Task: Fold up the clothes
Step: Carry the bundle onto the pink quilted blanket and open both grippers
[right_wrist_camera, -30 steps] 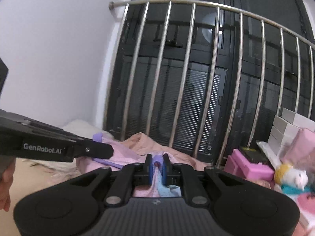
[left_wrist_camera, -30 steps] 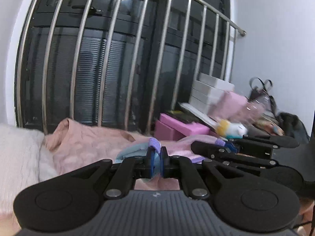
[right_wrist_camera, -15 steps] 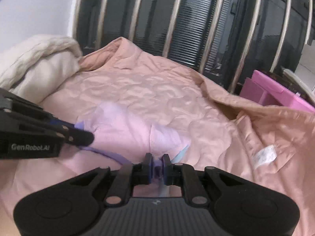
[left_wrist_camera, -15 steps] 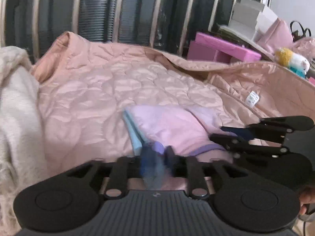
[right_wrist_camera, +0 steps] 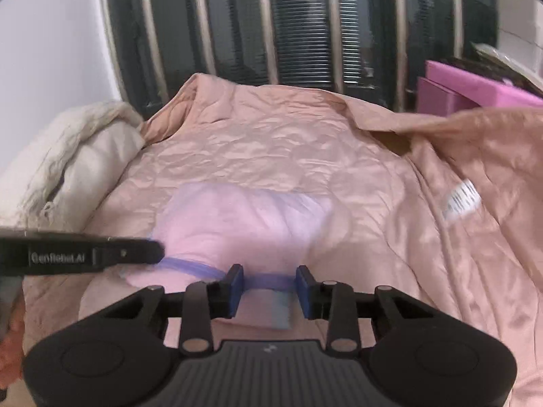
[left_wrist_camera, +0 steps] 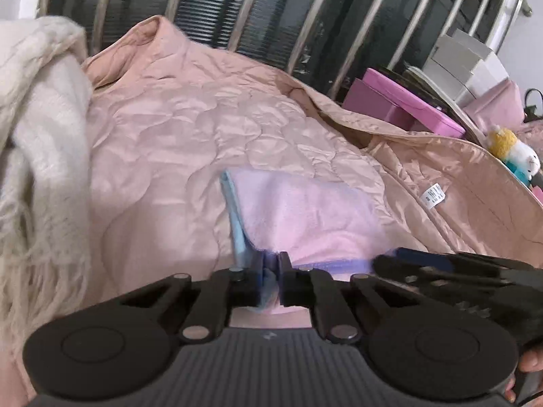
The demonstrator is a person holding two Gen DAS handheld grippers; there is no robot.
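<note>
A small pink garment (left_wrist_camera: 305,217) with purple trim and a light blue edge lies flat on the pink quilt (left_wrist_camera: 190,129). It also shows in the right wrist view (right_wrist_camera: 237,224). My left gripper (left_wrist_camera: 270,271) is shut on the garment's near left corner, at the purple and blue hem. My right gripper (right_wrist_camera: 268,288) is open, its pads on either side of the purple hem (right_wrist_camera: 264,276) at the near edge. The right gripper's fingers show in the left wrist view (left_wrist_camera: 441,268); the left gripper's fingers show in the right wrist view (right_wrist_camera: 101,254).
A cream fluffy blanket (left_wrist_camera: 37,142) is heaped at the left. Metal bars (left_wrist_camera: 302,27) stand behind the quilt. Pink boxes (left_wrist_camera: 407,108), white boxes (left_wrist_camera: 465,61) and a plush toy (left_wrist_camera: 512,149) lie at the right. A white label (left_wrist_camera: 431,196) sits on the quilt's folded edge.
Both grippers came down from bar height to the quilt and laid the garment flat. The right gripper has opened and let go of the hem.
</note>
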